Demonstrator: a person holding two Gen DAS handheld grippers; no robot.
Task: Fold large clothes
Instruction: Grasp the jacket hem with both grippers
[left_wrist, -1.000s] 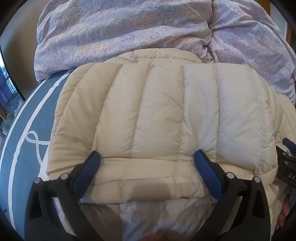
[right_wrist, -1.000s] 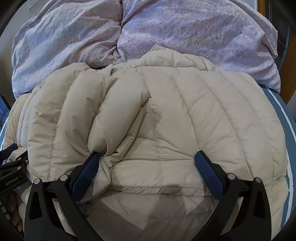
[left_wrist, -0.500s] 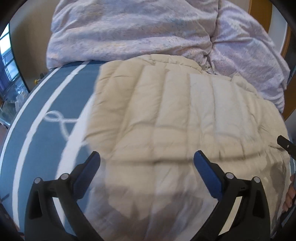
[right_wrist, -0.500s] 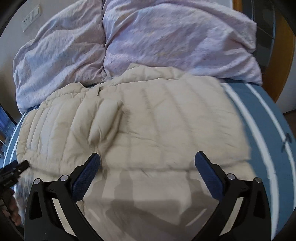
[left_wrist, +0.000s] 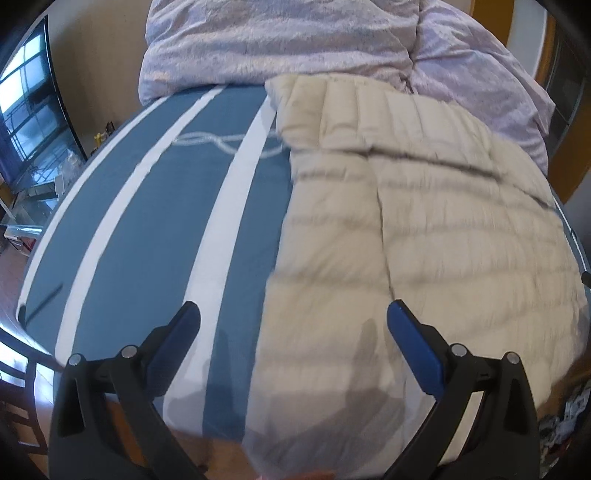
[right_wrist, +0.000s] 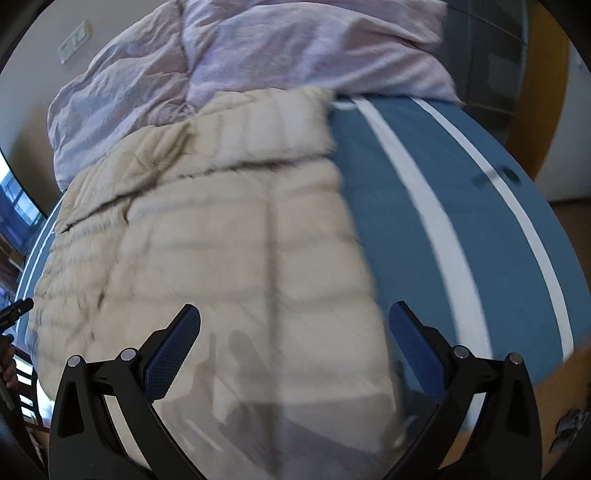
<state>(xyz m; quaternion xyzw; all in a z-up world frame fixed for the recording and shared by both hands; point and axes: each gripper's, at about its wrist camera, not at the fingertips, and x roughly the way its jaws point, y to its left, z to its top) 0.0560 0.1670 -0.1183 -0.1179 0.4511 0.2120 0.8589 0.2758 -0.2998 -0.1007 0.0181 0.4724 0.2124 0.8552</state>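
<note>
A cream quilted down jacket (left_wrist: 424, 229) lies spread flat on the bed, its far end against the bedding. The same jacket (right_wrist: 229, 240) fills the left and middle of the right wrist view. My left gripper (left_wrist: 293, 326) hangs open above the jacket's left edge near the foot of the bed, with nothing between its blue pads. My right gripper (right_wrist: 293, 325) is open too, held above the jacket's right near part and empty. The tip of the left gripper shows at the left edge of the right wrist view.
A blue bedspread with white stripes (left_wrist: 155, 221) covers the bed (right_wrist: 461, 192) on both sides of the jacket. A crumpled lilac duvet (left_wrist: 295, 40) is piled at the head. A window (left_wrist: 26, 110) and wooden floor lie to the left.
Both grippers have pulled back and up from the jacket's near edge. The views widened, and the left one swung left and the right one right, baring the bedspread.
</note>
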